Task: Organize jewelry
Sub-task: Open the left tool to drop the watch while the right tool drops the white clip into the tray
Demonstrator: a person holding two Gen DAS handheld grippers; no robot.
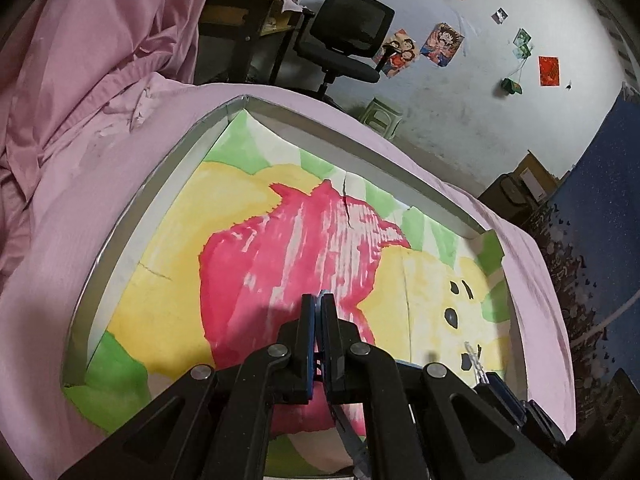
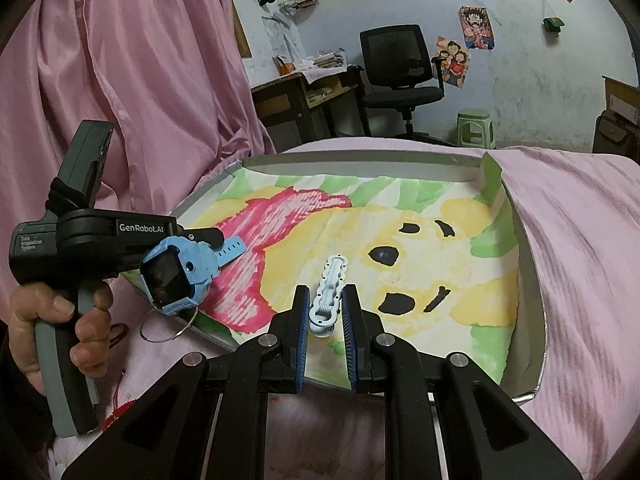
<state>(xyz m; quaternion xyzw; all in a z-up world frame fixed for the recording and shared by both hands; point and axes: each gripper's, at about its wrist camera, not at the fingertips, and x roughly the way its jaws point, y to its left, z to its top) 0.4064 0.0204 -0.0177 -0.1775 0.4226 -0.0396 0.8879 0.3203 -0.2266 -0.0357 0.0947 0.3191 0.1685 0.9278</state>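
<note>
Blue watch [image 2: 176,276] is hanging from the left gripper [image 2: 218,240], clamped by its strap. Right gripper [image 2: 324,312] is pinching what is probably a pale hair clip [image 2: 328,292] over the painted tray [image 2: 532,280].

Black office chair [image 2: 400,68] w/ green stool [image 2: 475,127] nearby, desk [image 2: 296,96], pink curtain [image 2: 140,80].

Behind the bed you see a pale scuffed wall [image 2: 532,80] hung with posters [image 2: 476,28], a black office chair [image 2: 400,68], cluttered desk [image 2: 304,92], green stool [image 2: 476,128] and pink curtain [image 2: 152,80].
</note>
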